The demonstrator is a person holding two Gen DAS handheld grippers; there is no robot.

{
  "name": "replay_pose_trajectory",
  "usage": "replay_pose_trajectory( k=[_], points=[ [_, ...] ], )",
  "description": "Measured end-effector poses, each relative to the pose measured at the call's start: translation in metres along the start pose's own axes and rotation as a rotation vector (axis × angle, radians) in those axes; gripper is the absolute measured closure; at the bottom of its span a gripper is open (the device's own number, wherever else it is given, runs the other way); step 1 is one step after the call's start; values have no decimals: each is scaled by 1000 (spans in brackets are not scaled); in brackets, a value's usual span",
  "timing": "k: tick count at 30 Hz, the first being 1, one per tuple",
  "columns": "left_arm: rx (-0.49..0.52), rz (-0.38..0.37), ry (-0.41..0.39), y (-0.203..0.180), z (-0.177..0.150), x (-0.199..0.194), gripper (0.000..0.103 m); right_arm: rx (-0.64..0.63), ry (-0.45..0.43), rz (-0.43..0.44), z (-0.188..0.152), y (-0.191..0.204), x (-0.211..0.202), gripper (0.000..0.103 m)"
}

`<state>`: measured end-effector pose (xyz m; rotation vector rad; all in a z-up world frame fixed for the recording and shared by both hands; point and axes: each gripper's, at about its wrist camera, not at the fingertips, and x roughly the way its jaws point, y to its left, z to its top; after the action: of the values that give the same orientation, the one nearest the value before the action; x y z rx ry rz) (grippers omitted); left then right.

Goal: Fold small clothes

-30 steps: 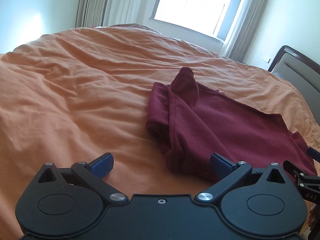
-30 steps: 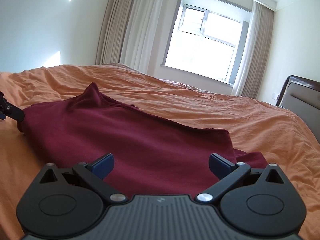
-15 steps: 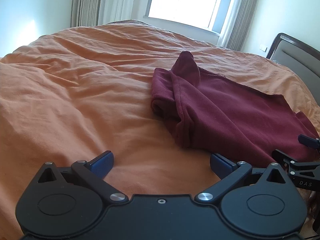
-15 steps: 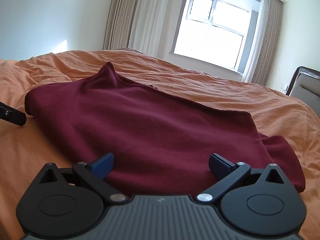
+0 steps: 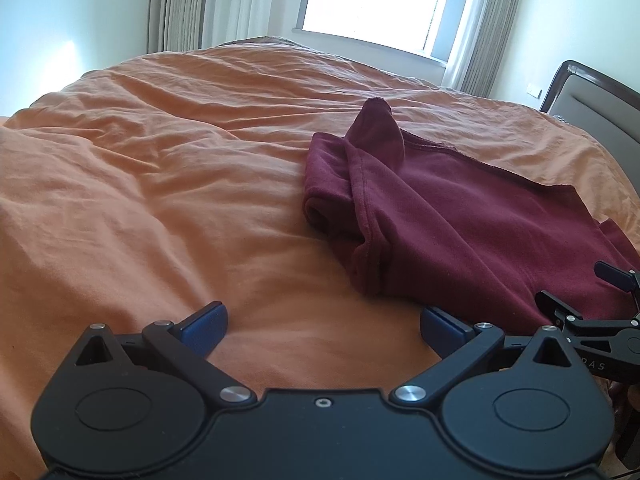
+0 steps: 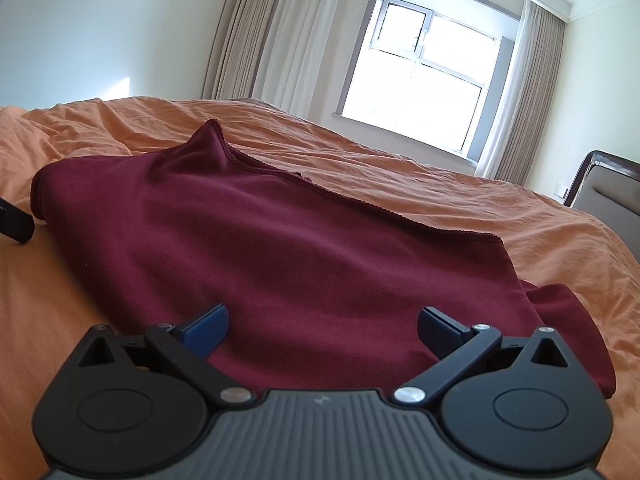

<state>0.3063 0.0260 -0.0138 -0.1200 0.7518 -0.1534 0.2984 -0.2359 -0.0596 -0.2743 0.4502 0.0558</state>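
Observation:
A dark red garment (image 5: 452,216) lies folded on the orange bedspread (image 5: 160,184); it also fills the middle of the right wrist view (image 6: 288,248), with one corner peaked up. My left gripper (image 5: 324,328) is open and empty over bare bedspread, just short of the garment's near left corner. My right gripper (image 6: 322,330) is open and empty, hovering over the garment's near edge. The right gripper shows at the right edge of the left wrist view (image 5: 592,312). A tip of the left gripper shows at the left edge of the right wrist view (image 6: 14,224).
A window (image 6: 424,88) with curtains (image 6: 260,40) stands behind the bed. A dark headboard (image 5: 596,100) is at the right. The bedspread is wrinkled all around the garment.
Both grippers have drawn back from the garment and tilted up; the garment sits farther off in the left wrist view. Both stay open. The garment has not moved.

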Motion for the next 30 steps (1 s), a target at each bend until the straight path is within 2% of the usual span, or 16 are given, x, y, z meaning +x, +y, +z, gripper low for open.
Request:
replay_pose_trajectory(
  k=[5, 10, 19, 24, 27, 30],
  points=[
    [-11, 1, 6, -3, 1, -1, 1, 3, -14, -6, -6, 2, 2, 0],
    [-48, -40, 15, -7, 3, -4, 1, 0, -36, -17, -10, 4, 2, 0],
    [-122, -248, 59, -37, -2, -5, 1, -9, -69, -40, -17, 8, 0, 0],
    [-176, -241, 68, -36, 7, 13, 1, -14, -84, -51, -19, 9, -1, 0],
    [-273, -231, 51, -24, 11, 21, 2, -10, -90, -48, -21, 9, -1, 0],
    [-381, -216, 21, -12, 13, 24, 9, -4, -92, -44, -21, 7, -1, 0]
  ],
)
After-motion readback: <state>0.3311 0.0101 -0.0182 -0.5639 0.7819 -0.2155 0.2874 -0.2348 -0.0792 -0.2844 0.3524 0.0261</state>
